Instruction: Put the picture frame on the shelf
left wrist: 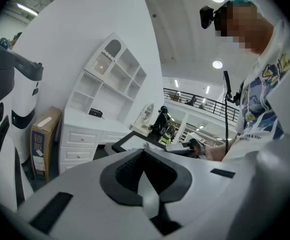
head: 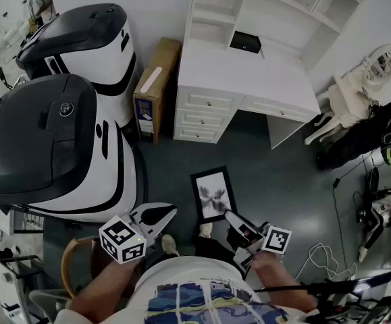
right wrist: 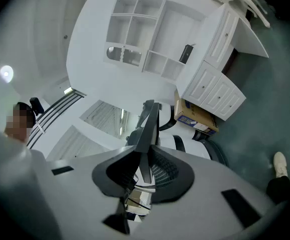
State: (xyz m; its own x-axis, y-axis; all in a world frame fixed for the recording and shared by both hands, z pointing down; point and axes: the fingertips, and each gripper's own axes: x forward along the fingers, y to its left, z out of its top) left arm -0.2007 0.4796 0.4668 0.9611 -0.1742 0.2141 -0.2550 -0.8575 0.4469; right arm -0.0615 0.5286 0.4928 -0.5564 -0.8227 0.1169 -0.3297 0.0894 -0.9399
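While the right gripper (head: 230, 216) pinches one edge of the black-rimmed rectangular picture frame (head: 213, 193), which juts forward from its jaws, the left gripper (head: 172, 212) hangs just beside it, jaws pressed together on nothing; the white wooden shelf unit (head: 269, 19) stands well ahead of both.

The left gripper (head: 170, 213) is held almost level in front of the torso, jaws together and empty. The right gripper (head: 230, 216), also almost level, clamps the frame (head: 212, 193) at its near corner.
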